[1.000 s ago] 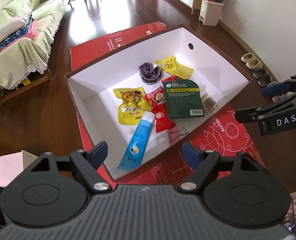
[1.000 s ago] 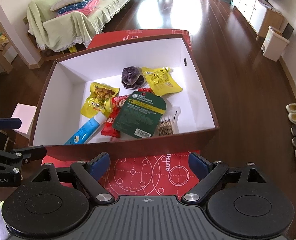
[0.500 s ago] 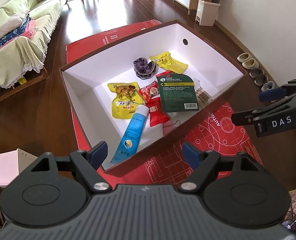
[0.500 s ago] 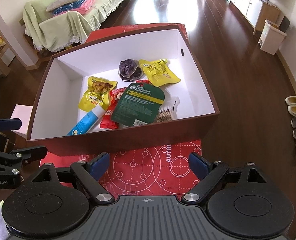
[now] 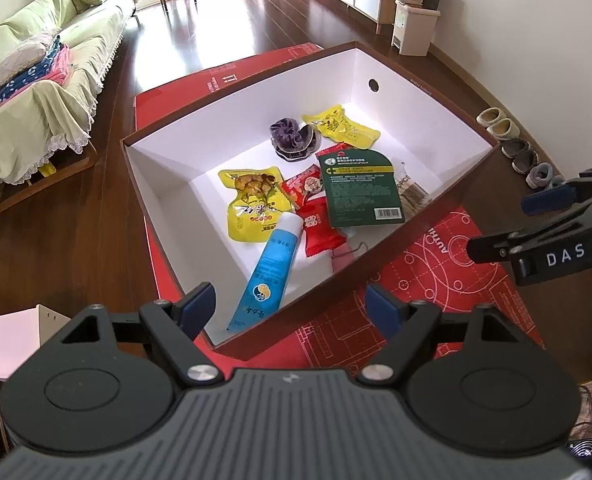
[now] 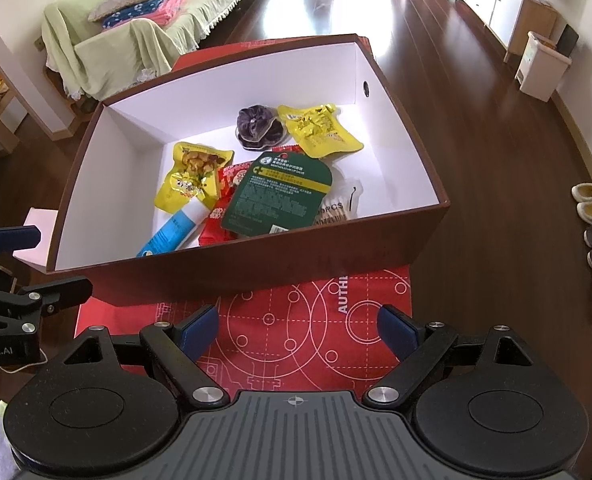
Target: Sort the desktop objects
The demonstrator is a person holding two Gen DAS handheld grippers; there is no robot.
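Two handheld grippers hover above a brown cardboard box with white inner walls (image 5: 168, 196), which rests on a red printed mat (image 5: 448, 280) over a dark wooden surface. From the left: the left gripper (image 5: 292, 308) is tilted down over the near corner of the box, its blue-padded jaws wide apart with nothing between them. Inside the box the desktop objects lie loosely piled, apparently dropped in for sorting. A yellow snack pouch (image 5: 256, 204) lies leftmost, with a blue and white tube (image 5: 272, 272) overlapping its lower edge. Next come red snack packets (image 5: 316, 220), partly under a dark green card package (image 5: 360, 188). A purple fabric scrunchie (image 5: 294, 140) and a second yellow pouch (image 5: 342, 128) sit further back, and a clear pack of cotton swabs (image 5: 410, 192) lies rightmost. The right gripper (image 6: 298, 328) hangs over the mat just outside the box, jaws equally wide, holding nothing.
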